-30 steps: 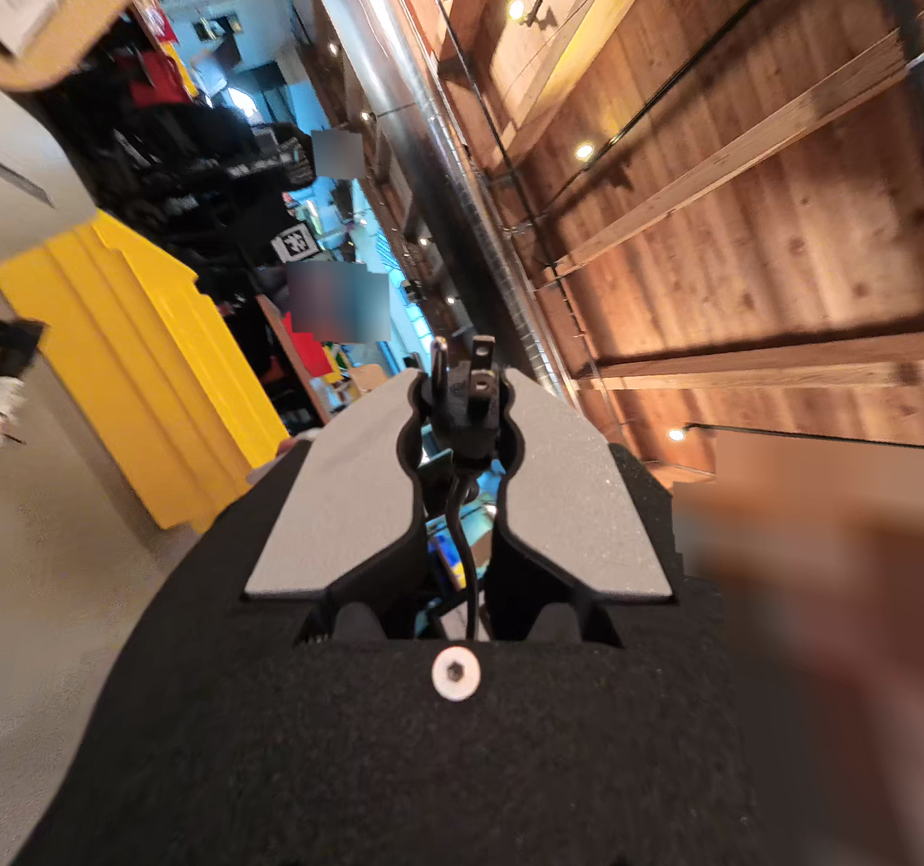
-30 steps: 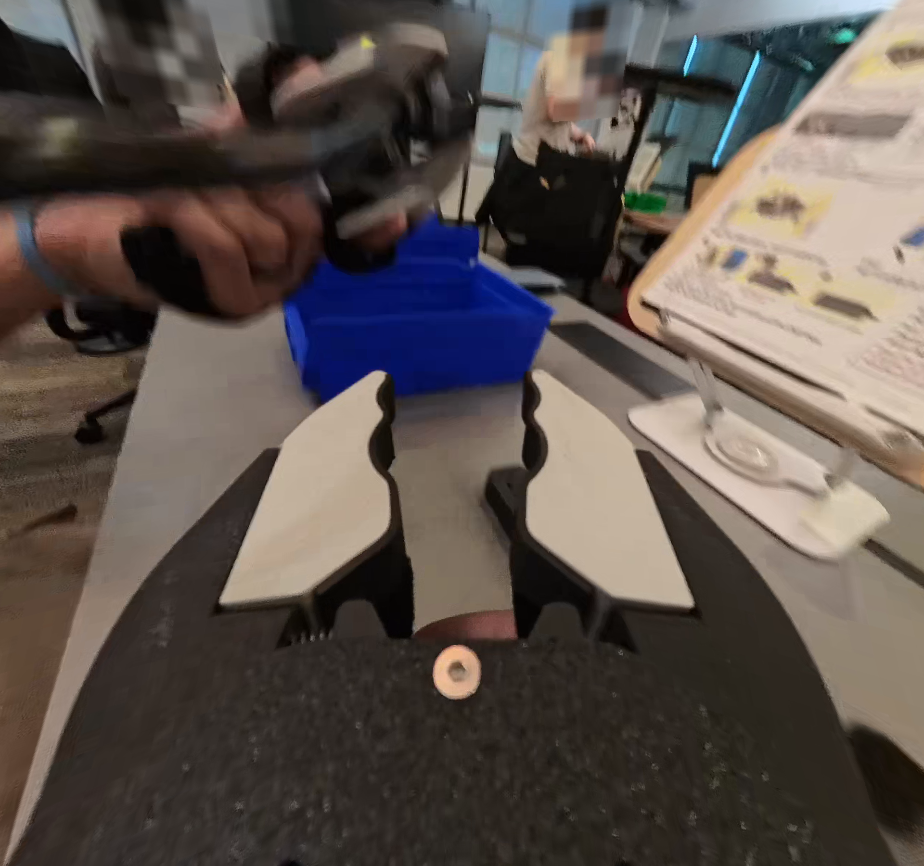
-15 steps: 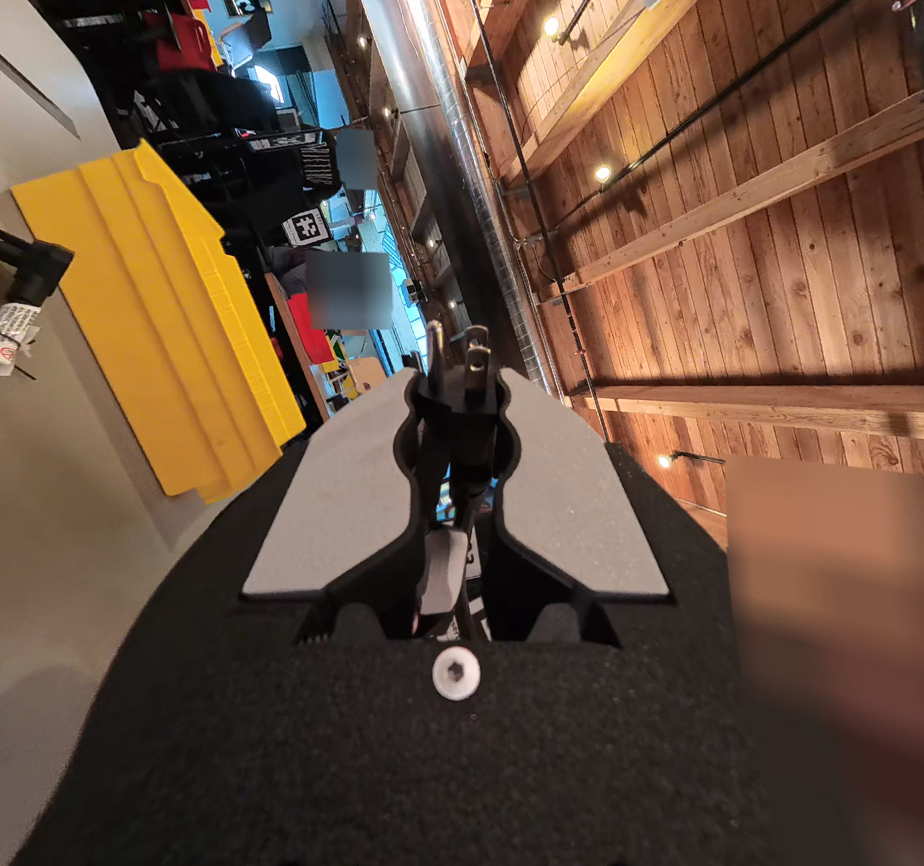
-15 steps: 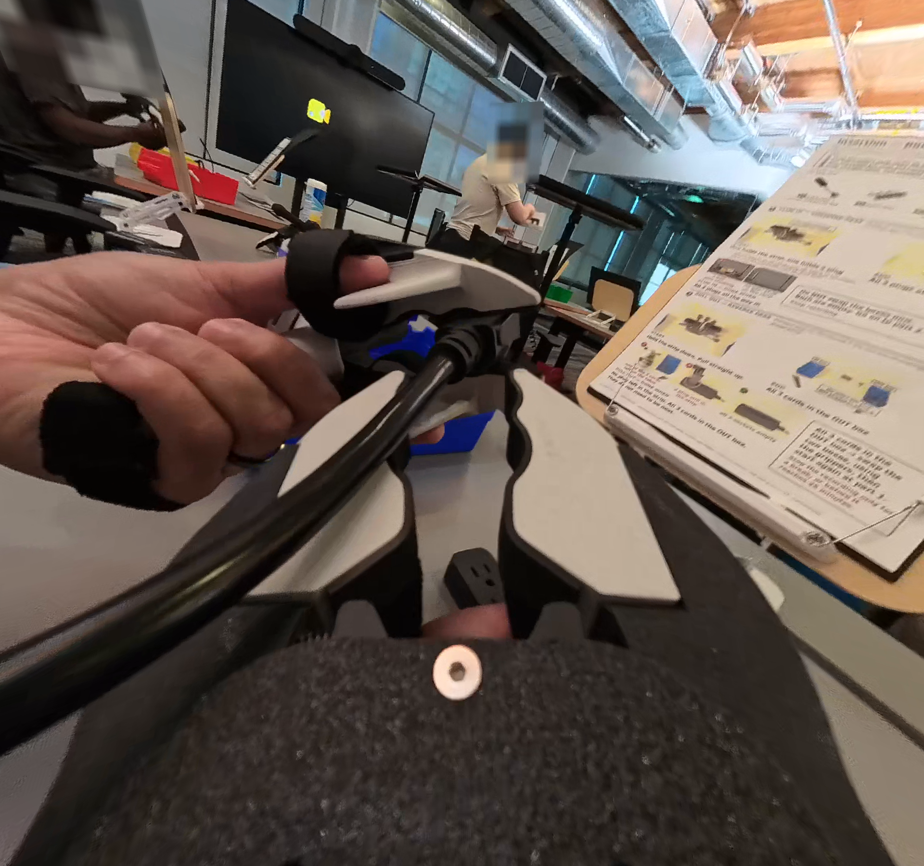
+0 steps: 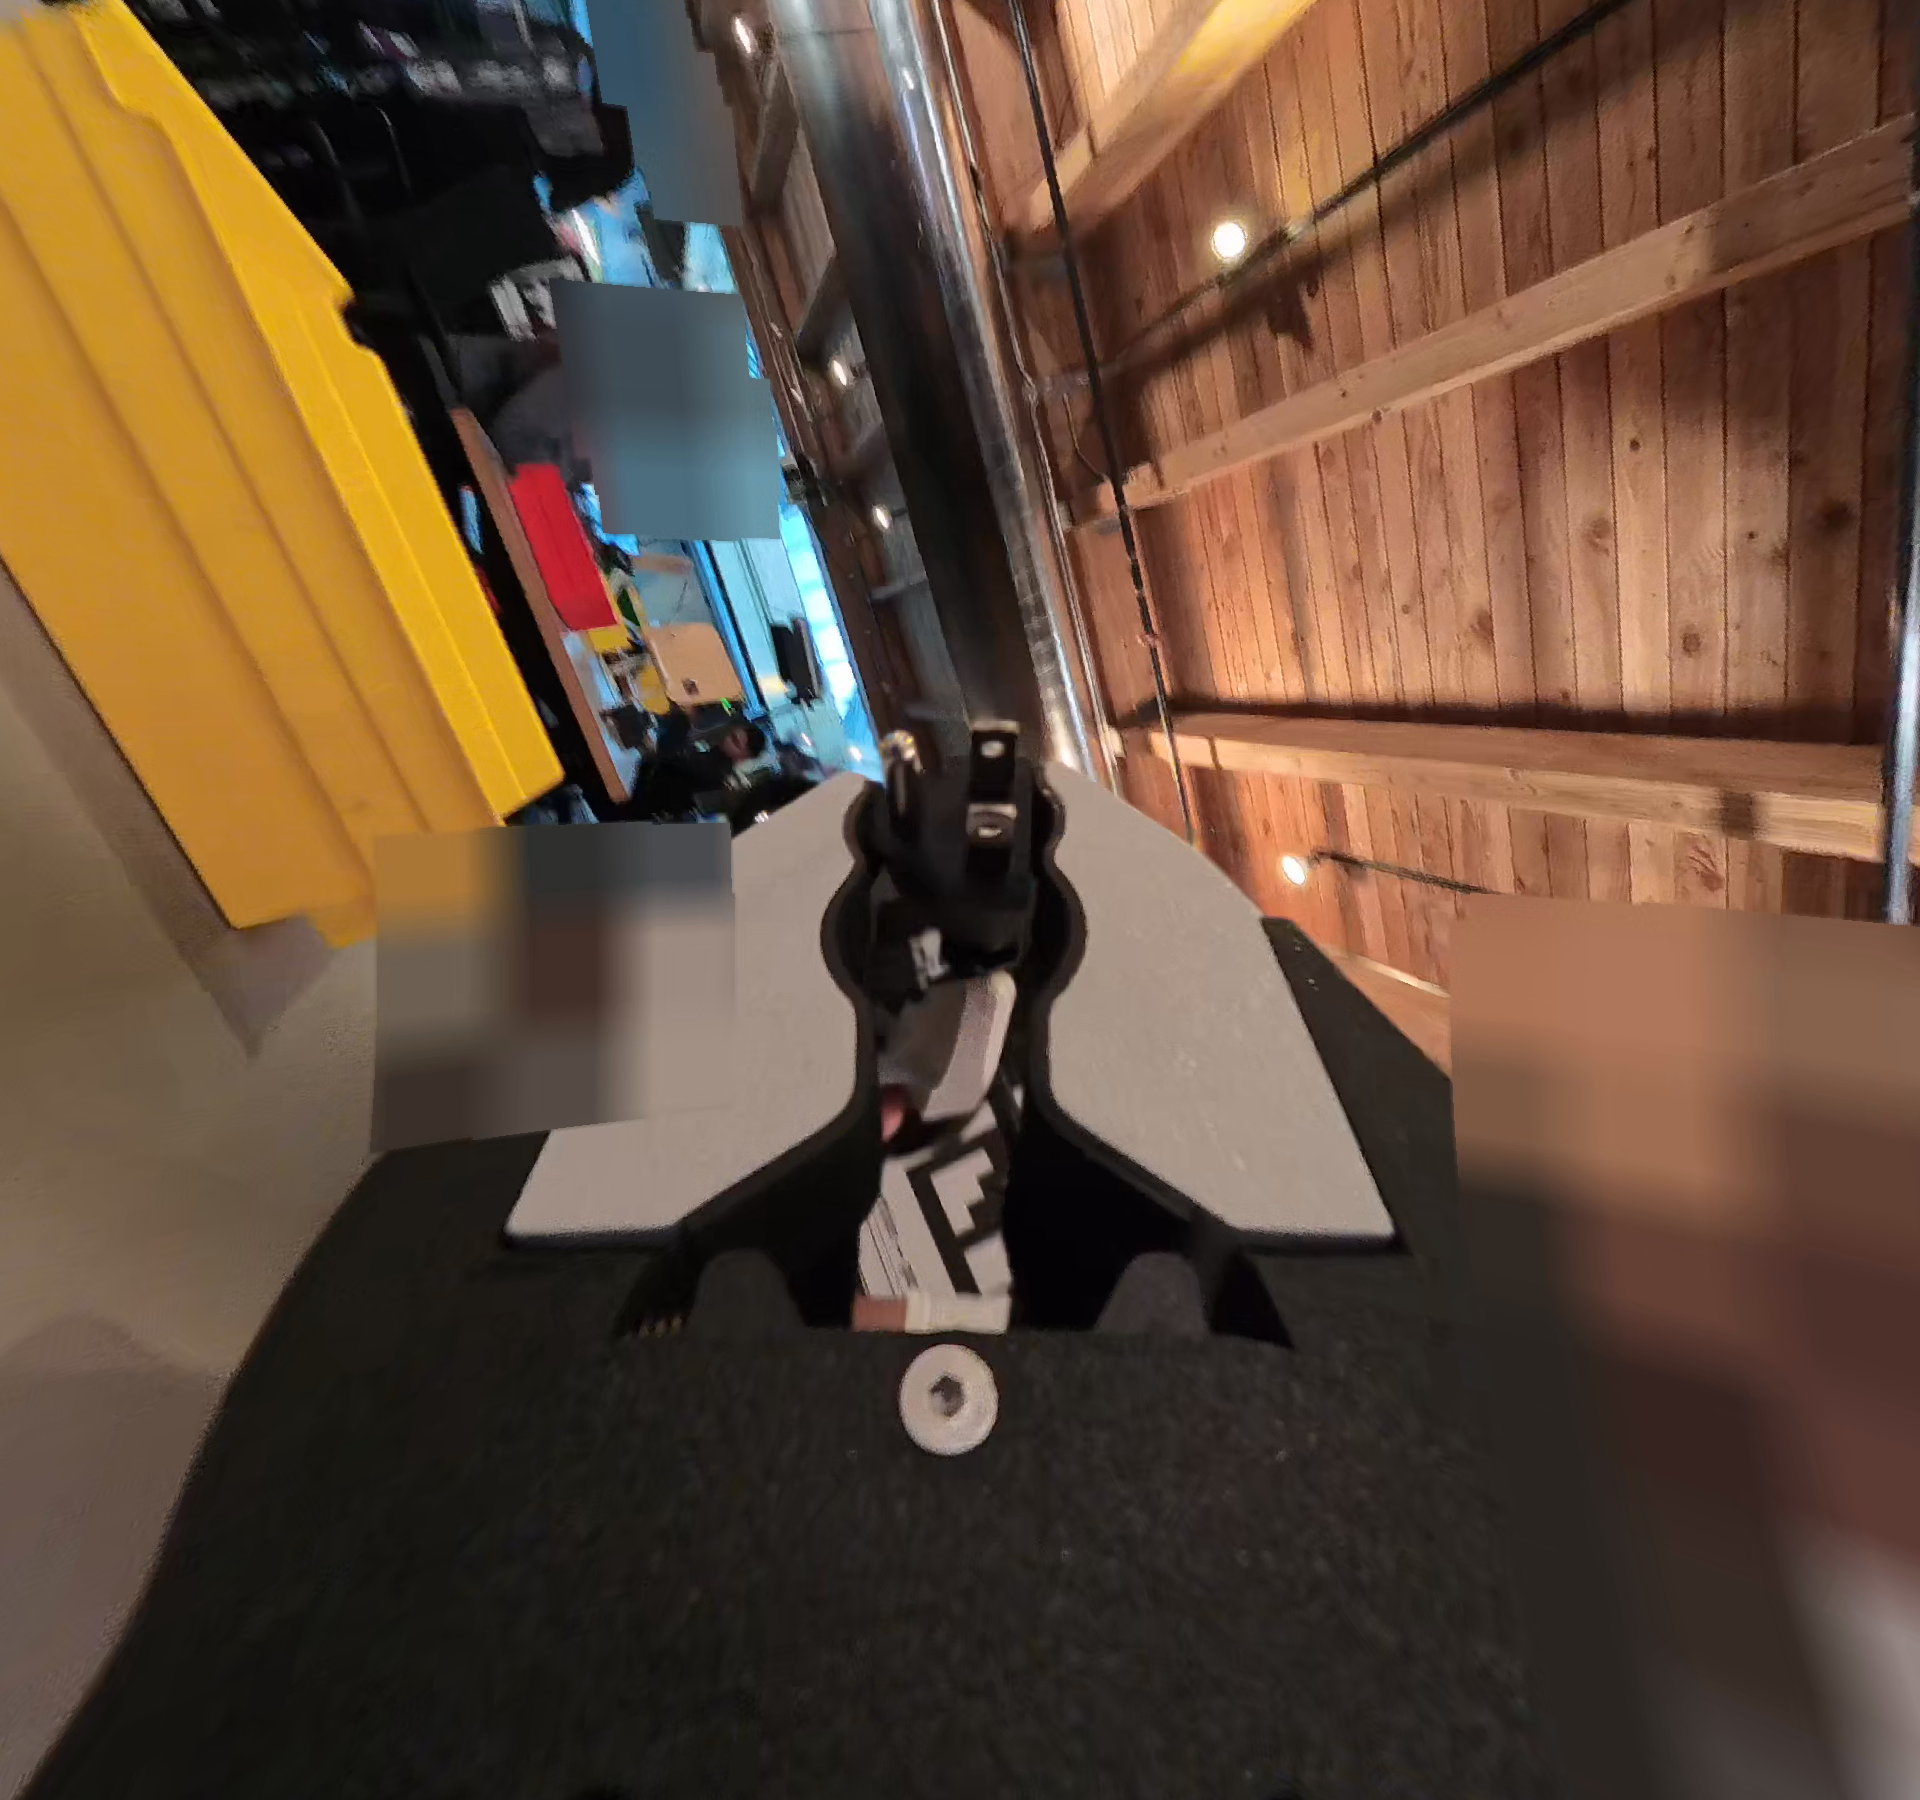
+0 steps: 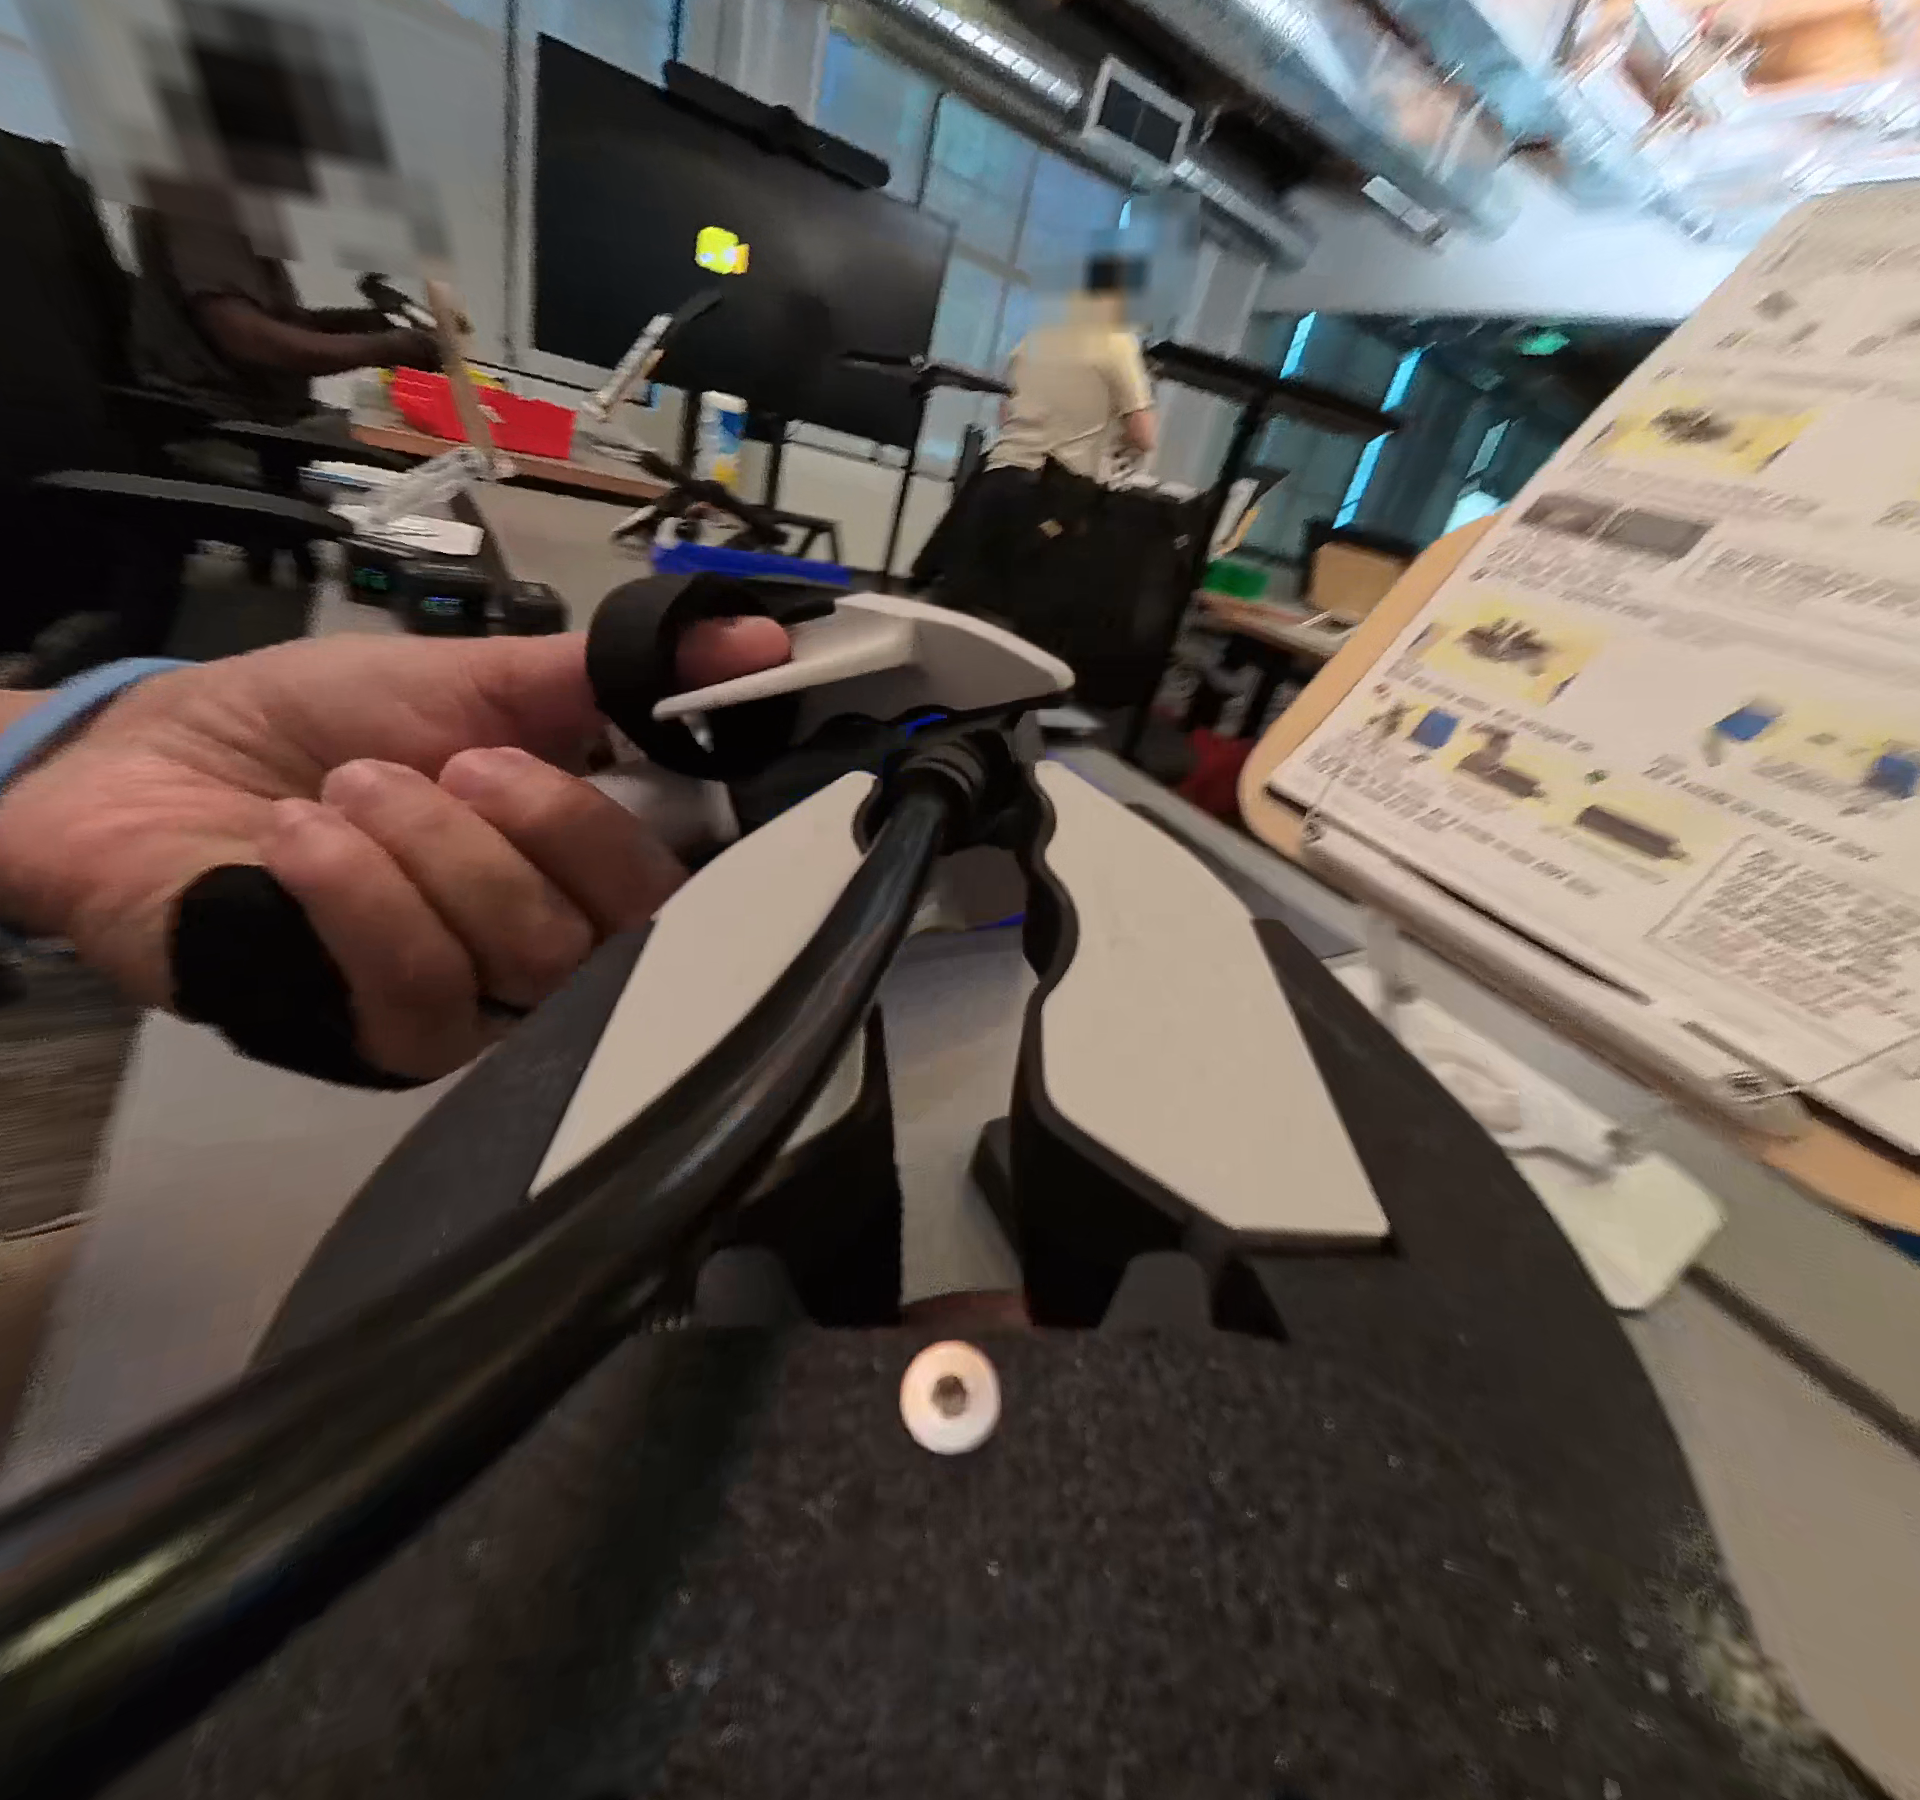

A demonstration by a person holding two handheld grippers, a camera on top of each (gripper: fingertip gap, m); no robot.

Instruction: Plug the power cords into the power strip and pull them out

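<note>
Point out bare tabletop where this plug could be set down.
Bare grey tabletop lies below the hand, left of the right gripper. The right side is crowded by the document stand. Beside the yellow bin, the surface is bare.

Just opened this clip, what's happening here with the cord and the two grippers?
A person holds a hand-held gripper in each hand. The left hand-held gripper is shut on a black plug, prongs pointing up toward the wooden ceiling, away from the table. In the right wrist view, the right hand-held gripper sits around the black cord just behind that plug, apparently closing on it, though its grip is unclear. The plug is in no outlet yet.
</note>
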